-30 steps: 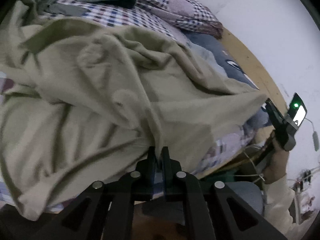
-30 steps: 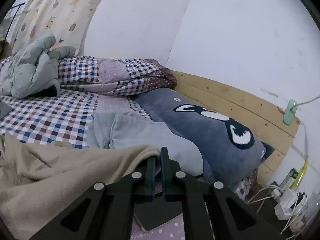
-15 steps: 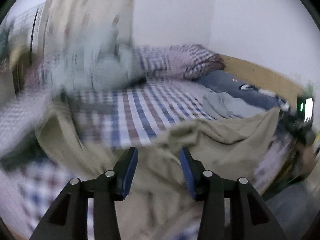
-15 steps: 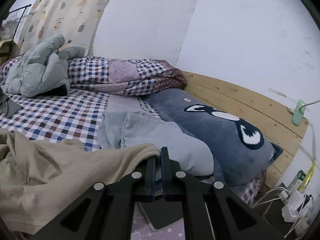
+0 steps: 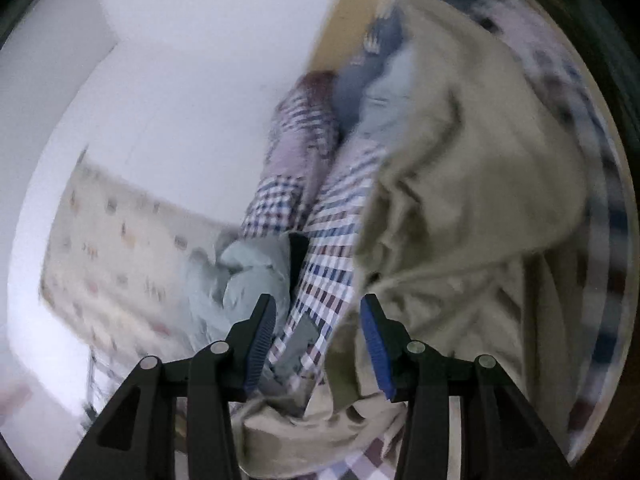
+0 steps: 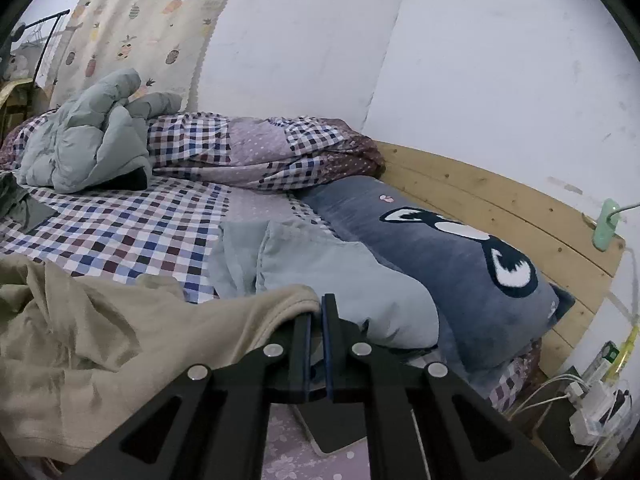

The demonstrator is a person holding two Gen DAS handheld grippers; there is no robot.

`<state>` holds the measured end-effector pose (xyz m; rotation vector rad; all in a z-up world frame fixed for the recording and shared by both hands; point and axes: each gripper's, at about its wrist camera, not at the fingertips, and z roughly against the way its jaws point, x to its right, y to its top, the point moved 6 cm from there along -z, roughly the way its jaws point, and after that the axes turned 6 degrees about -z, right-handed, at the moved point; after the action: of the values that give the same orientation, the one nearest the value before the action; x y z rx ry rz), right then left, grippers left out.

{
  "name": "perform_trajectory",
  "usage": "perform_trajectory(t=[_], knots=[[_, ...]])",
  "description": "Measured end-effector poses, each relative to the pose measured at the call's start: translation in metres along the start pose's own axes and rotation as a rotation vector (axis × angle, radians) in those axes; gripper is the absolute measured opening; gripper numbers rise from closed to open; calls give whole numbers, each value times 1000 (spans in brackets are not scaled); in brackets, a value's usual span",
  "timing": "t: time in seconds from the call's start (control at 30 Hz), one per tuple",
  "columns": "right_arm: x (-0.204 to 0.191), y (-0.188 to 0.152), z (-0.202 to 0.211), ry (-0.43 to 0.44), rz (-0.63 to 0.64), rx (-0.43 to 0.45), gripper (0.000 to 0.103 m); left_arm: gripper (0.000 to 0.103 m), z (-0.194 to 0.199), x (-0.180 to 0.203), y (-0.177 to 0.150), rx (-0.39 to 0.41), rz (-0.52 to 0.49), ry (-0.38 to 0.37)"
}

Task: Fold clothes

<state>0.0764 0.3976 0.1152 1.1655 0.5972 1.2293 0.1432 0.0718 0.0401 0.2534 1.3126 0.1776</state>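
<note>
A beige garment lies crumpled on the checked bed sheet. My right gripper is shut on its hemmed edge, holding that corner just above the bed. In the left wrist view, which is blurred and rolled sideways, the same beige garment fills the right side. My left gripper stands open, its blue pads apart with no cloth pressed between them. The garment's fold lies just beyond the right-hand pad.
A grey-green puffy jacket and a rolled checked quilt lie along the wall. A pale blue pillow and a grey fox-face cushion rest against the wooden headboard. Cables and chargers sit at lower right.
My left gripper has let go of the beige garment and opened, then swung away and rolled onto its side. The right gripper keeps its grip and has barely moved.
</note>
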Motion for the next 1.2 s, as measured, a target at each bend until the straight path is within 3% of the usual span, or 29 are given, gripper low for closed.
perform_trajectory(t=[0.13,0.4,0.7,0.73,0.8,0.97,1.2], knots=[[-2,-1,0,4,6,-3,4,48,-12,19,1,9,-141,-8],[-5,-3,-3,12,18,-18,4,48,-34,35,5,21,-308,-39],[-6,-5,-4,18,21,-28,4,44,-43,52,12,60,-396,-98],[-6,-5,-4,18,22,-29,4,39,-44,52,12,60,-389,-107],[-6,-5,-4,19,24,-30,4,12,-46,49,12,43,-366,-101],[-8,-5,-1,28,31,-26,4,6,-47,35,9,-4,-261,-53],[-10,-1,6,45,43,-21,4,6,-26,-19,-3,-88,109,-42]])
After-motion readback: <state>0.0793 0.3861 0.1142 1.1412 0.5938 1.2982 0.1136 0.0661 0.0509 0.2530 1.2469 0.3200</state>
